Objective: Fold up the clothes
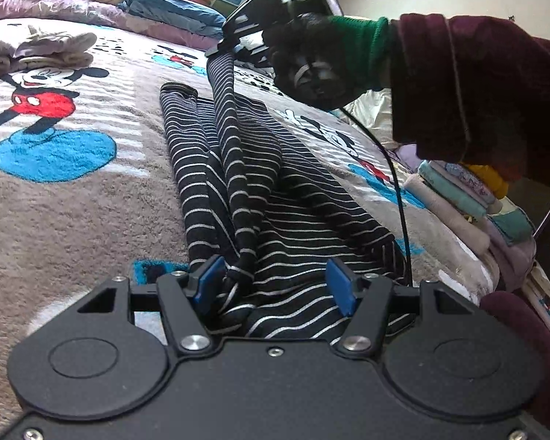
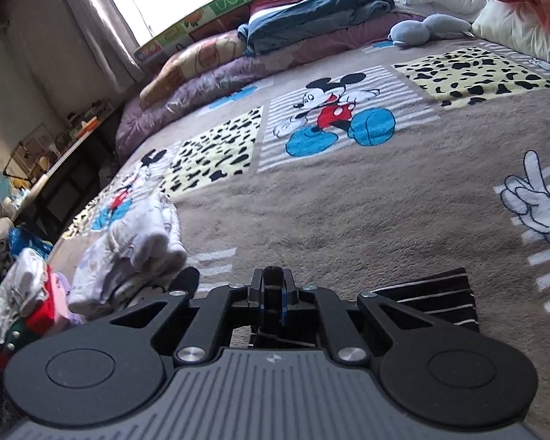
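A dark striped garment [image 1: 238, 168] with thin white lines lies lengthwise on a cartoon-print blanket [image 1: 73, 201], part folded. The right gripper [image 1: 220, 46], clenched, lifts one striped strip of it clear of the bed. The left gripper [image 1: 275, 286] sits released, jaws apart over the near hem. Folded stacks [image 1: 469, 209] crowd the right edge; open blanket stretches left.

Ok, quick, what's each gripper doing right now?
Left gripper: open, striped garment between its pads, not pinched.
Right gripper: shut on the striped garment's sleeve, holding it up.
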The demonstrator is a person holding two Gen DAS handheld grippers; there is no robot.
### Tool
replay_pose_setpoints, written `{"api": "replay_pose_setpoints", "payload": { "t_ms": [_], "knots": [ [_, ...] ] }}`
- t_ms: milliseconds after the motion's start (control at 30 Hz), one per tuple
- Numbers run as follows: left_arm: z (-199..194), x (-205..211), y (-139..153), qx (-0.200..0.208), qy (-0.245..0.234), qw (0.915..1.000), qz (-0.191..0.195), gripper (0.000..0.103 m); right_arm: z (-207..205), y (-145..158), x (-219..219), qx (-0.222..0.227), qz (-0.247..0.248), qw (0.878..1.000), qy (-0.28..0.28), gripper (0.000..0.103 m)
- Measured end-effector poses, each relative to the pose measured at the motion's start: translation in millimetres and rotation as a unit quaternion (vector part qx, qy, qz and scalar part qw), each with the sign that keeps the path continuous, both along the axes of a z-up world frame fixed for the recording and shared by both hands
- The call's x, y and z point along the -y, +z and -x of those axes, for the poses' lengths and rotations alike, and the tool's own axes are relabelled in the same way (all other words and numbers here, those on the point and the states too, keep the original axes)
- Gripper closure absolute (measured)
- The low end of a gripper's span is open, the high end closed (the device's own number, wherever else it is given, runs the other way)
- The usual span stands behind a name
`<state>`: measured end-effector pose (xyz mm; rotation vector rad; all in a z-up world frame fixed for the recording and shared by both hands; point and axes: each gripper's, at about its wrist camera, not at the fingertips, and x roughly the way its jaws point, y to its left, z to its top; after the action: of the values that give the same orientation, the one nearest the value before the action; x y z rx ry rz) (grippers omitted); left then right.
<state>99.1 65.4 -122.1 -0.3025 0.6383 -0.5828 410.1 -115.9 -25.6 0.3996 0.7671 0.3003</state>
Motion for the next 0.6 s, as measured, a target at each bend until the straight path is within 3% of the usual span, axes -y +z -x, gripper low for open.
{"api": "replay_pose_setpoints", "payload": {
  "t_ms": [233,367,467,600],
  "knots": [
    [-2,-3,-2,-0.005,0.0,0.9999,0.011,0.043,-14,-19,-6,-0.017,0.005,1.0,-0.007,0.088],
    [-2,-2,-2,-0.005,0.001,0.9999,0.011,0.043,-13,-17,-1,-0.001,-0.016,1.0,-0.001,0.071],
    [-3,-2,-1,-0.005,0.002,0.9999,0.01,0.043,-10,-11,9,0.016,-0.023,1.0,-0.001,0.07],
    [-2,-1,-1,-0.004,0.002,0.9999,0.009,0.043,-1,-20,24,0.004,-0.012,1.0,0.002,0.07]
  ]
}}
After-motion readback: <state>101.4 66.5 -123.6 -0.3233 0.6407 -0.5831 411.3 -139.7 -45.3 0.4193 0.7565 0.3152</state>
